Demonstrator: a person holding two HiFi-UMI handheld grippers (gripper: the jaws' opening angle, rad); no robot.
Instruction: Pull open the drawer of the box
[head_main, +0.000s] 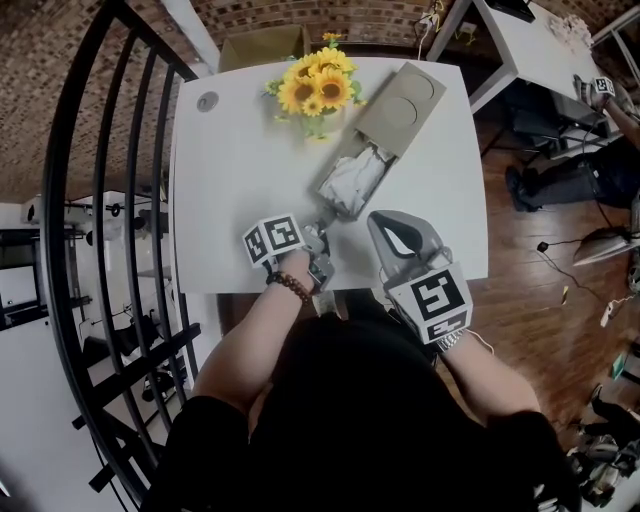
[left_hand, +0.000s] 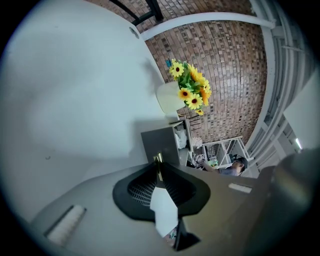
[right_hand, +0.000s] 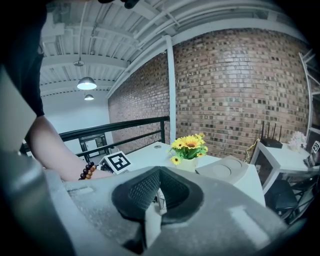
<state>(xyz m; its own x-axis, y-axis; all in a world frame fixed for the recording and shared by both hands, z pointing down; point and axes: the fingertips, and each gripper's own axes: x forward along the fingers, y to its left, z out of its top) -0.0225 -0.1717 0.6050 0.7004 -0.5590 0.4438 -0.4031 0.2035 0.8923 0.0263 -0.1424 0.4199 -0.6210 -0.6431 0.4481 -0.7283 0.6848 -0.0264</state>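
Left tool (head_main: 320, 236) pinched shut on drawer (left_hand: 159, 142) tab (left_hand: 157, 159); right tool (right_hand: 159, 187) closed, empty. Drawer likely light card; pull by the tab, gently.

The person wears a black shirt (head_main: 350, 430), bead bracelet (head_main: 293, 287); grey left claw (head_main: 322, 240), right claw (head_main: 385, 222).

Grey box (head_main: 405, 104) lying flat; drawer (head_main: 352, 186) pulled out.

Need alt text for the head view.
Seen from above, a beige box on a white table has its drawer pulled out, white crumpled material inside. The left gripper holds the drawer's near end; the right gripper is just right of it. Sunflowers stand left of the box.
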